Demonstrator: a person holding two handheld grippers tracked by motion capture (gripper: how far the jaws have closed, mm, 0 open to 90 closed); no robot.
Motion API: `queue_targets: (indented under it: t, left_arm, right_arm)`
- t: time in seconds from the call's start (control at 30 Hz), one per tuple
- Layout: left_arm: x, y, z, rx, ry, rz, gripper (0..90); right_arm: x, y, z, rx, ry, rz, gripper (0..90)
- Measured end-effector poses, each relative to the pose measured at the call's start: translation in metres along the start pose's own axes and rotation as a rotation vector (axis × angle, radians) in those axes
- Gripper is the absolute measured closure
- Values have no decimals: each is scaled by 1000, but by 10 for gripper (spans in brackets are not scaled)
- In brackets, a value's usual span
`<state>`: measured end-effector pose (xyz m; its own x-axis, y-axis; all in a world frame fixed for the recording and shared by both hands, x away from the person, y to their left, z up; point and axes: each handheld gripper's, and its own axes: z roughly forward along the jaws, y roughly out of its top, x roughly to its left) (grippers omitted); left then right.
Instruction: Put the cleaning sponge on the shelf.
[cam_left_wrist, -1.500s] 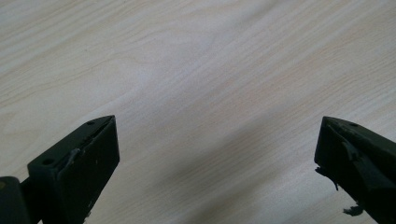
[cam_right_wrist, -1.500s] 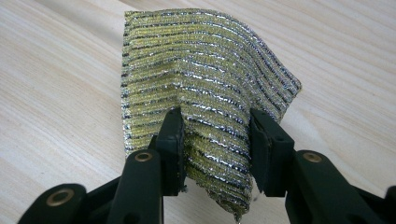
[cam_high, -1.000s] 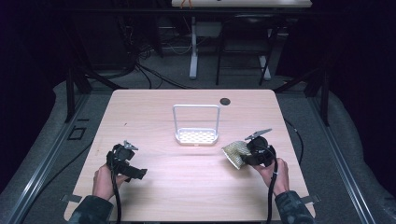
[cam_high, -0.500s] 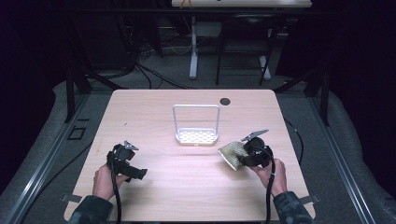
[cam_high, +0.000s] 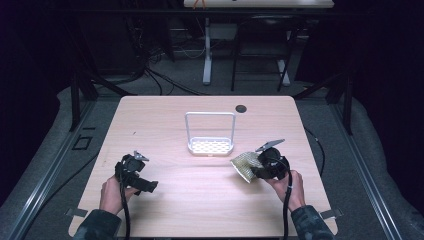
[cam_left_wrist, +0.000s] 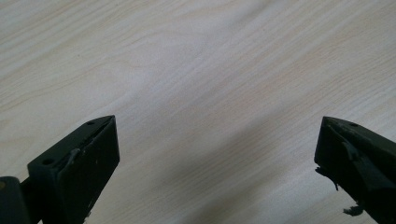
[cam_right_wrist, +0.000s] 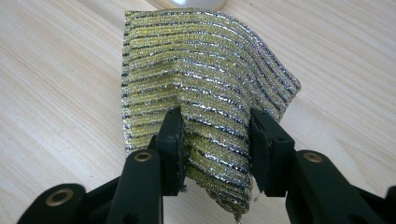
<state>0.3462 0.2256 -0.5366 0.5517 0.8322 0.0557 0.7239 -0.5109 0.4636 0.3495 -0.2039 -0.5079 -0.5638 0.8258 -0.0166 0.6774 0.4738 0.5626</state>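
you are holding the sponge (cam_right_wrist: 205, 88) in your right gripper (cam_high: 260, 167), its jaws pinching the gold-and-silver striped pad near its lower edge so that the fabric is bunching between them, and the rest of the sponge is standing up ahead of the jaws. in the high view you are carrying it just above the worktop (cam_high: 160, 120), near the front right corner of the white rack (cam_high: 210, 134) but not yet over its perforated tray. so the pick-up looks done; what is left, as far as i can judge, is bringing the sponge over the tray, setting it down inside and letting go. your left gripper (cam_high: 134, 175) is idling well apart on the left side of the worktop, its jaws spread wide with nothing between them but bare wood grain, and it is taking no part in the carry right now.
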Motion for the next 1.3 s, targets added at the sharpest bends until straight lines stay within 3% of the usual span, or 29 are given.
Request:
queue_targets:
  t: [1.3]
  left_arm:
    - [0, 2, 2, 7, 2, 4, 0]
  right_arm:
    - [25, 19, 7, -43, 44, -77, 603]
